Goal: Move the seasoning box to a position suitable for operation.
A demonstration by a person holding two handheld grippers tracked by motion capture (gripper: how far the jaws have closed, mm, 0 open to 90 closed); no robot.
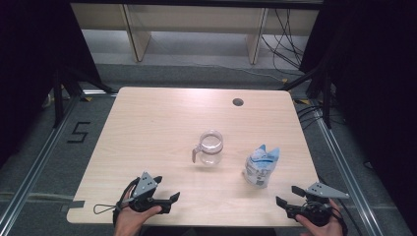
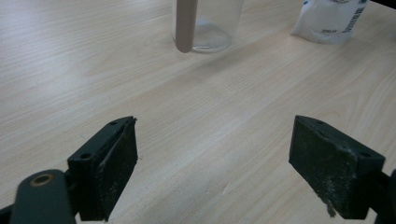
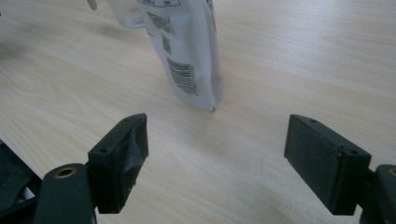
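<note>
Just below and right of the centre of the high view stands a clear plastic measuring jug (image 1: pixel 211 147), upright on the bench (image 1: pixel 147 128), its beige handle (image 1: pixel 195 154) turned to the left edge of the frame, toward the left claw. It looks empty, so I judge it light and easy to tip; its wall is stiff but smooth and likely slippery under a pad. The handle is the surest place to take it (a narrow, flat strap that two pads can close across), and in the left gripper view that handle (image 2: pixel 186 25) hangs at the top centre, straight ahead of the jaws.

To the right of the jug, near but apart from it, stands a white and blue plastic pouch (image 1: pixel 259 167), its top crimped and leaning a little. I judge it soft and crinkly, with contents that would shift when squeezed; the upper body below the seal looks the best hold. In the right gripper view the pouch (image 3: pixel 187 51) rises at the upper middle, barcode side showing.

Lower left in the high view, the left claw (image 1: pixel 169 200) rests over the near edge of the bench, jaws spread wide and holding nothing. Lower right, the right claw (image 1: pixel 287 196) is likewise released and empty, pointing toward the pouch.
</note>
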